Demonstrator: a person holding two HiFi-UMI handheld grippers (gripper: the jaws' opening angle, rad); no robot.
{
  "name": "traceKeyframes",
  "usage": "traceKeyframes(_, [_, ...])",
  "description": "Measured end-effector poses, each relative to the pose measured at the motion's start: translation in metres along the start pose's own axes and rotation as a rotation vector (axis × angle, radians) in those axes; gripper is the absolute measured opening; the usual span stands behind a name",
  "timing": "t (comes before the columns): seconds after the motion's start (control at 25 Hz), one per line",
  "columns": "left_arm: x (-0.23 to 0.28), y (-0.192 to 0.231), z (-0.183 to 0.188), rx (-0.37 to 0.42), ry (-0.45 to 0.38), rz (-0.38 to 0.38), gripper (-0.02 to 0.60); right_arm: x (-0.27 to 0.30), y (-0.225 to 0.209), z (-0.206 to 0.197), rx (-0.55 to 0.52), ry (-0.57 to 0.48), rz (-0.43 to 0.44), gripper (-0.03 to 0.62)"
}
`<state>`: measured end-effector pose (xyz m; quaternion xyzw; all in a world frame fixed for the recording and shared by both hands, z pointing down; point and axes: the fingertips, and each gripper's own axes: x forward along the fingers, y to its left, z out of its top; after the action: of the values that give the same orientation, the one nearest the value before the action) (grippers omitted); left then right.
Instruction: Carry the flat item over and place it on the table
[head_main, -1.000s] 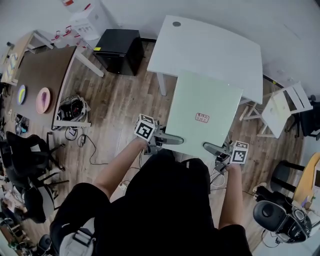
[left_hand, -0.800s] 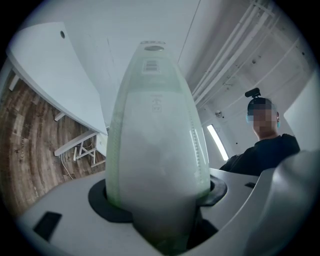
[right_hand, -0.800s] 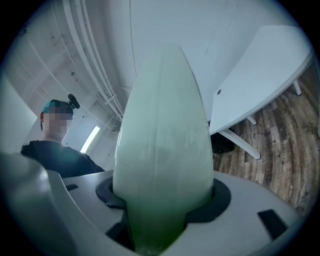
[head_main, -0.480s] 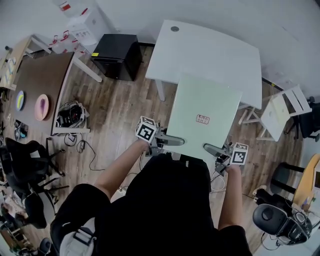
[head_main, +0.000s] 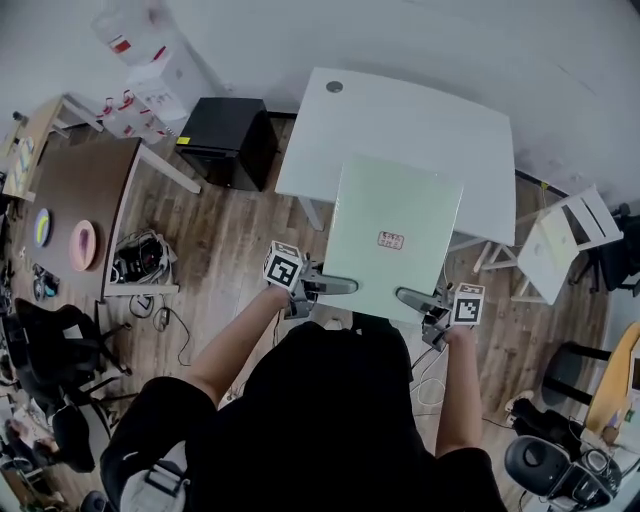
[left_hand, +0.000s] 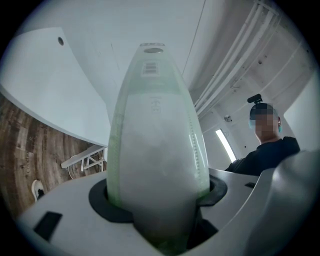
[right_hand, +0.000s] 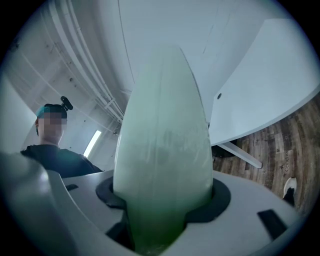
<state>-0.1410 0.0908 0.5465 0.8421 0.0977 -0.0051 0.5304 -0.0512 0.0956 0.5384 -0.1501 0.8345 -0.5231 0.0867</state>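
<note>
A flat pale-green board (head_main: 390, 235) with a small red label is held level in front of me, its far edge over the near edge of the white table (head_main: 400, 120). My left gripper (head_main: 330, 285) is shut on the board's near left edge, and my right gripper (head_main: 420, 298) is shut on its near right edge. In the left gripper view the board (left_hand: 157, 140) fills the gap between the jaws edge-on. The right gripper view shows the same board (right_hand: 162, 150) clamped between that gripper's jaws, with the table (right_hand: 270, 90) beyond.
A black cabinet (head_main: 230, 140) stands left of the white table. A brown table (head_main: 80, 210) with plates is at the far left. A white folding chair (head_main: 560, 245) stands at the right, office chairs (head_main: 50, 340) at both lower corners, cables on the wooden floor.
I have stepped forward with the board. The white table has come nearer, and the board's far edge now overlaps more of its near side. Both grips are unchanged.
</note>
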Motion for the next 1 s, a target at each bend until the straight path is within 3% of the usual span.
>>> traceKeyframes(0.24, [0.014, 0.035, 0.056, -0.021, -0.028, 0.009, 0.321, -0.002, -0.036, 0.057, 0.005, 0.004, 0.013, 0.299])
traceKeyframes(0.44, [0.026, 0.090, 0.120, -0.056, -0.051, 0.030, 0.321, -0.001, -0.092, 0.122, 0.040, 0.016, 0.021, 0.299])
traceKeyframes(0.76, [0.030, 0.113, 0.135, -0.106, -0.044, 0.049, 0.321, -0.003, -0.110, 0.136, 0.081, 0.009, 0.005, 0.299])
traceKeyframes(1.0, [0.044, 0.178, 0.183, -0.150, -0.090, 0.097, 0.319, -0.010, -0.175, 0.184, 0.134, 0.016, -0.006, 0.299])
